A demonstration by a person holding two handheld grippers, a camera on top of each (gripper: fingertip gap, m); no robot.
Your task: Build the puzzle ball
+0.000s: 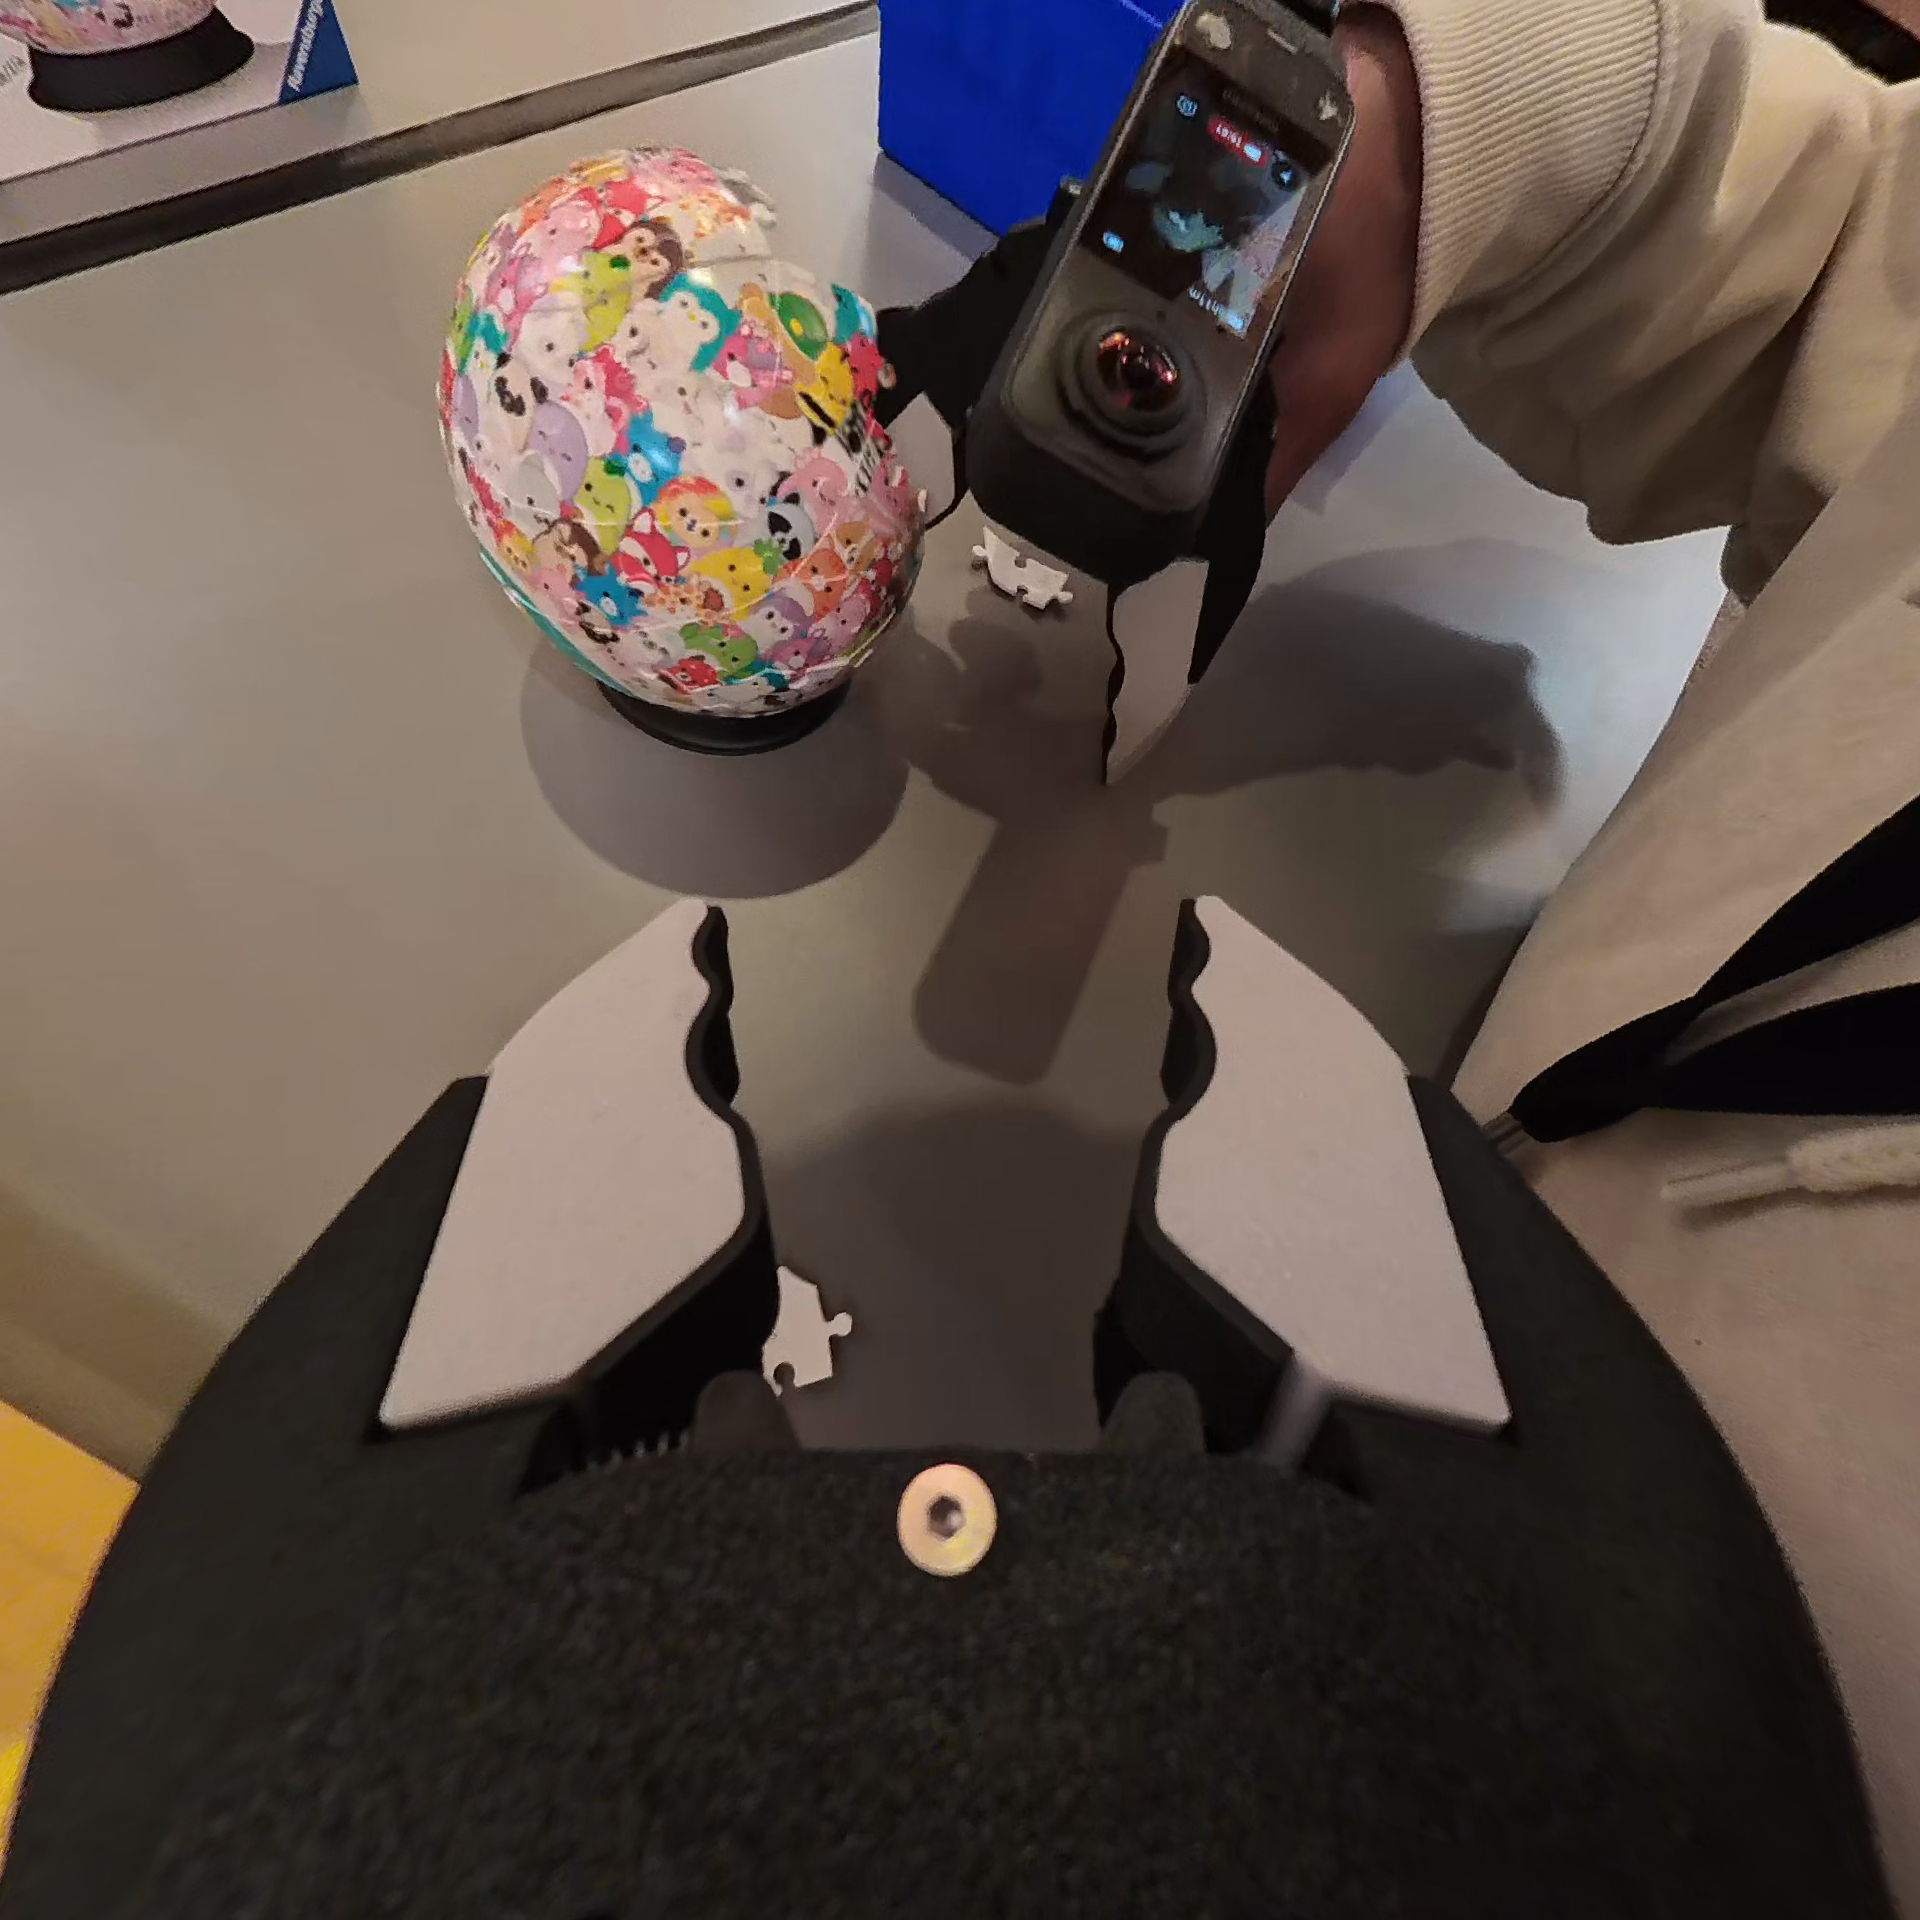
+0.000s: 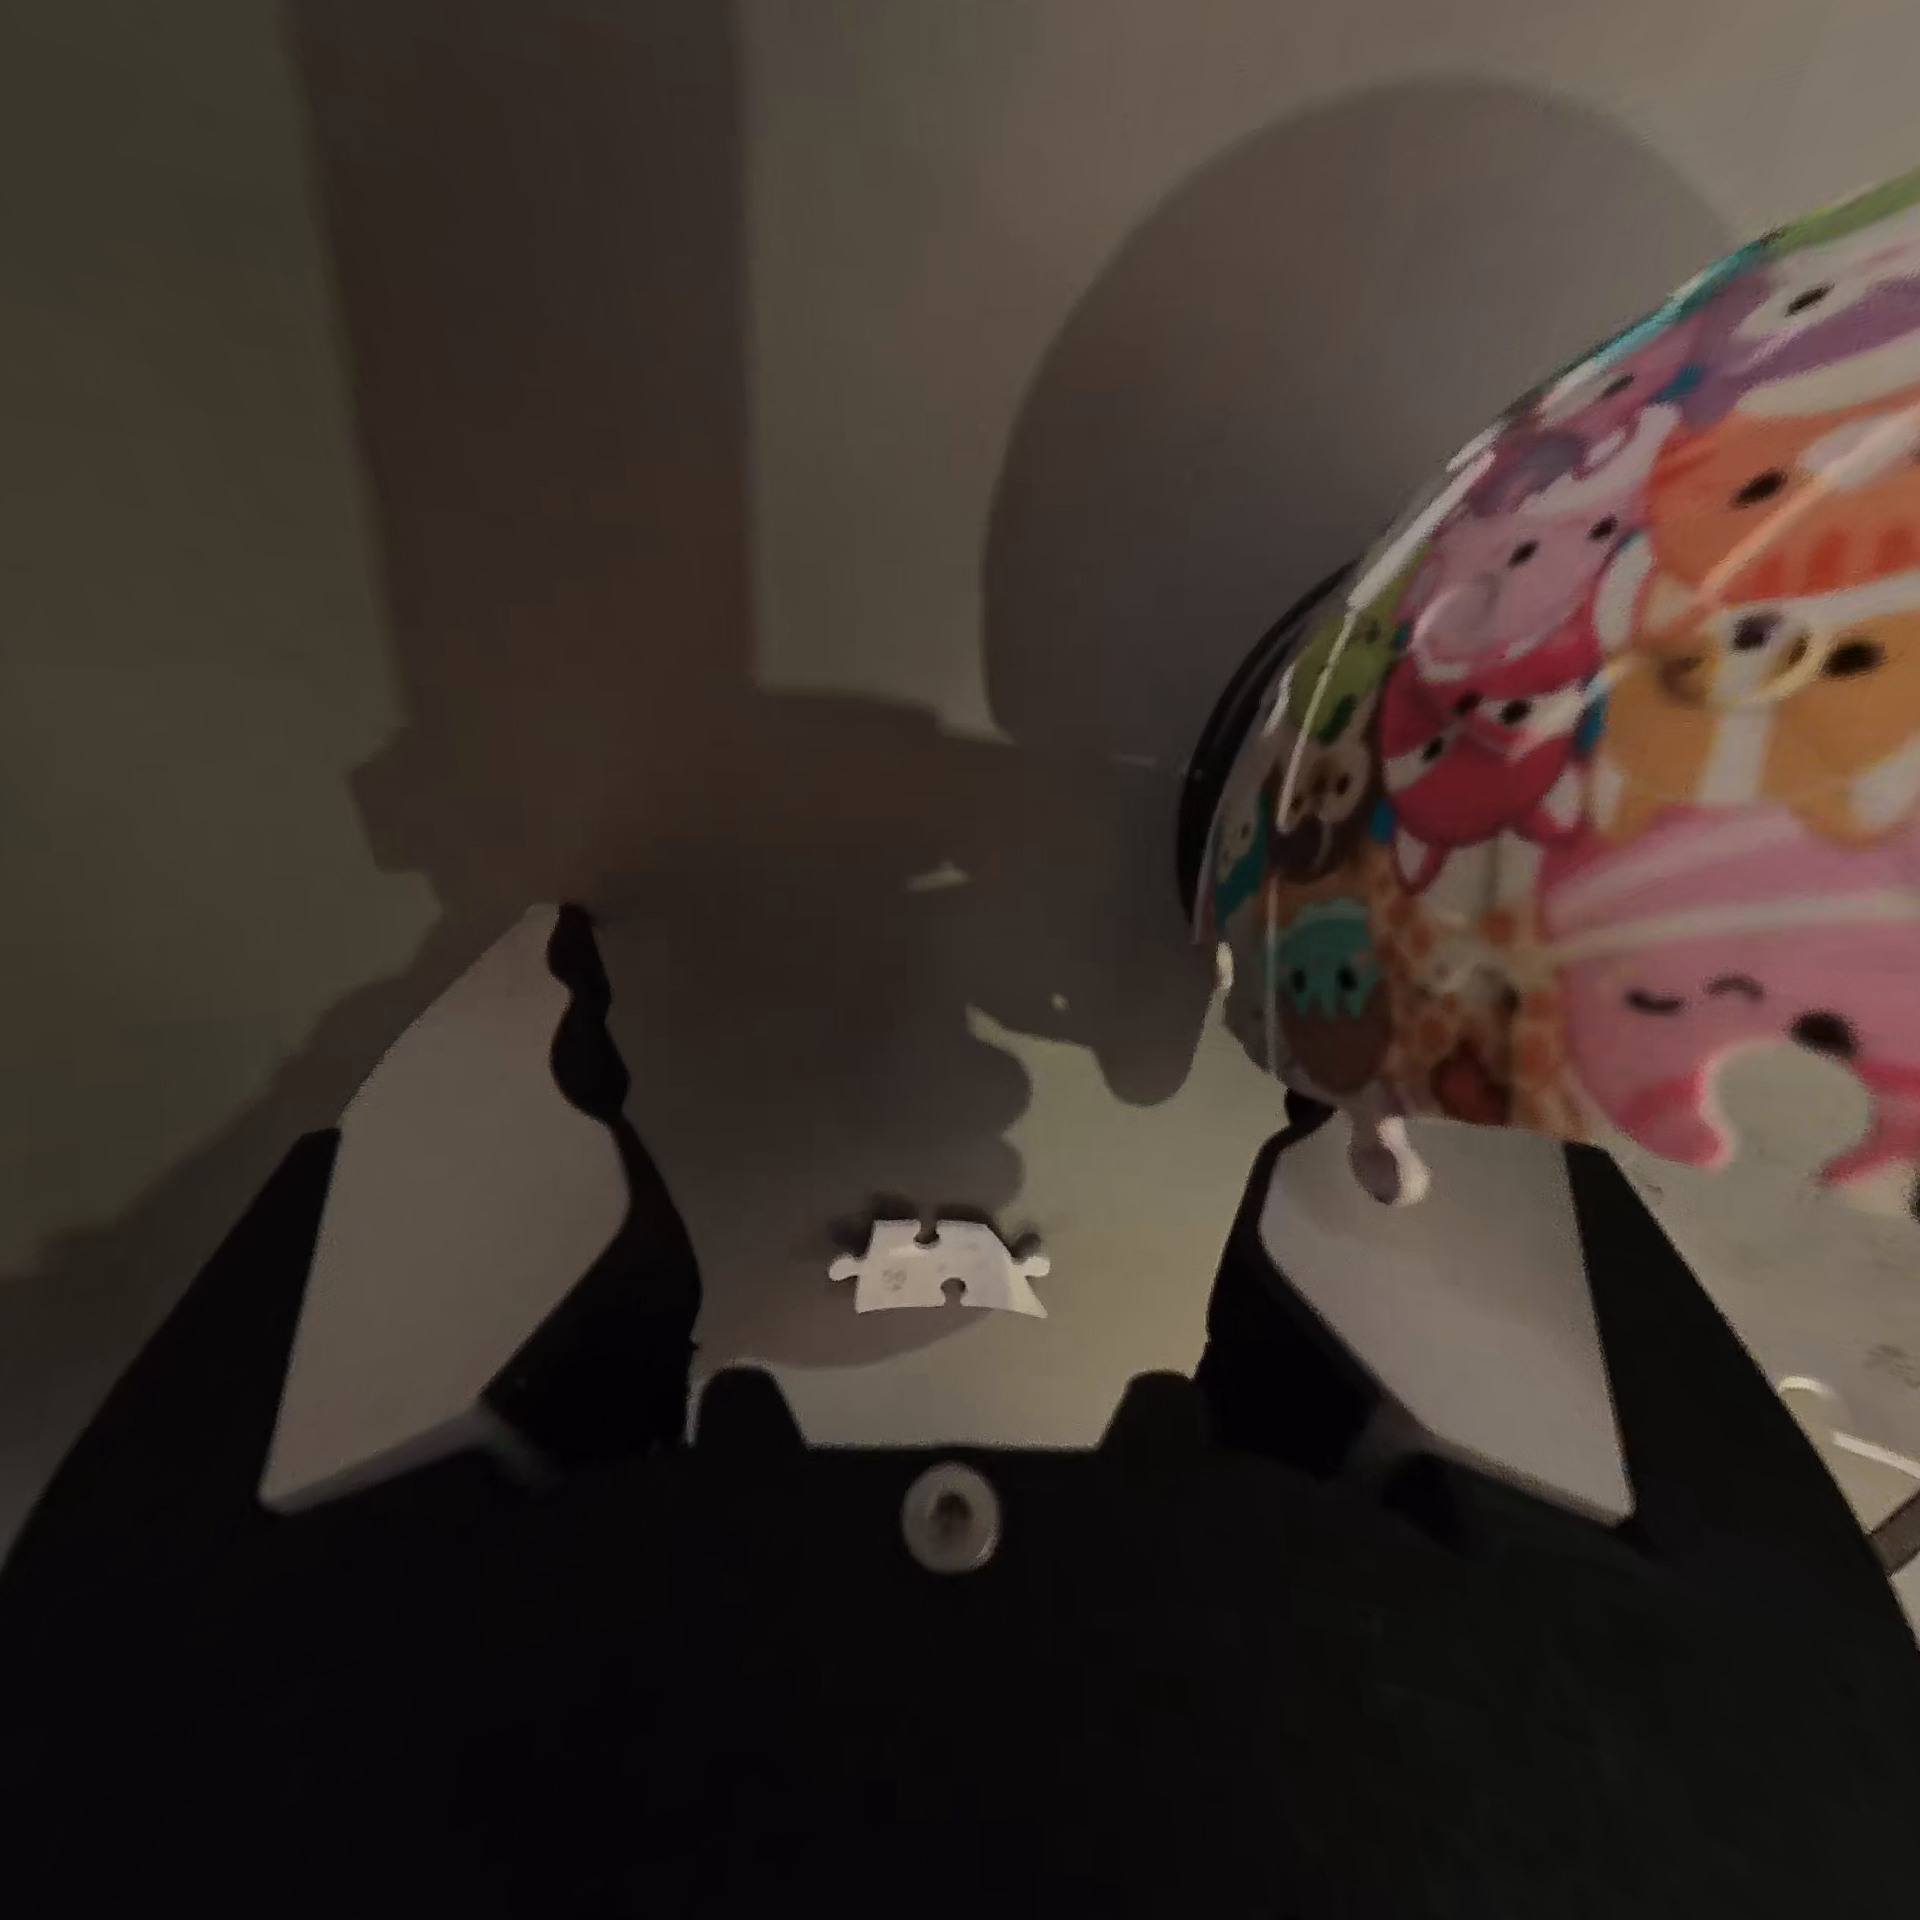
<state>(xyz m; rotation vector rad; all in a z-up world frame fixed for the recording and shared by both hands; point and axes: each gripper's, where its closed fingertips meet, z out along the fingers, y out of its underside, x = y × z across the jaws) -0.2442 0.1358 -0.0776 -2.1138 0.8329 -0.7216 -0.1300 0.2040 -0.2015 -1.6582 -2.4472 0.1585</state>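
Looking along your left gripper [image 1: 951, 914], you have both fingers spread wide with nothing between them, their flat grey faces edged by wavy black pads [image 1: 717, 997]. A white puzzle piece [image 1: 805, 1340] lies blank side up on the grey table [image 1: 260, 727], low between the fingers beside the left one. Only this view shows the whole scene: farther out, the puzzle ball [image 1: 675, 436] sits upright on its black ring stand [image 1: 727, 722], a glossy, egg-looking shell covered in bright cartoon animals, with seams between the pieces visible. Just to its right lies a second white piece [image 1: 1023, 571], and above it your right gripper [image 1: 1143, 707] hangs fingers down, carrying a black camera [image 1: 1153, 270] and held by a hand in a cream sleeve [image 1: 1610, 260]. At the far edge are a puzzle box [image 1: 156, 83] and a blue box [image 1: 997, 94].

Your right gripper's [image 2: 935, 1008] own view is dark and blurred. Its fingers are also spread and hold nothing. Between them lies a white piece [image 2: 940, 1278], seemingly two joined, with its tabs showing. The ball [image 2: 1610, 779] fills the right side close up, hiding the right fingertip. Its lower edge is jagged with an open, knob-shaped gap. The ball's contents cannot be seen in either view.
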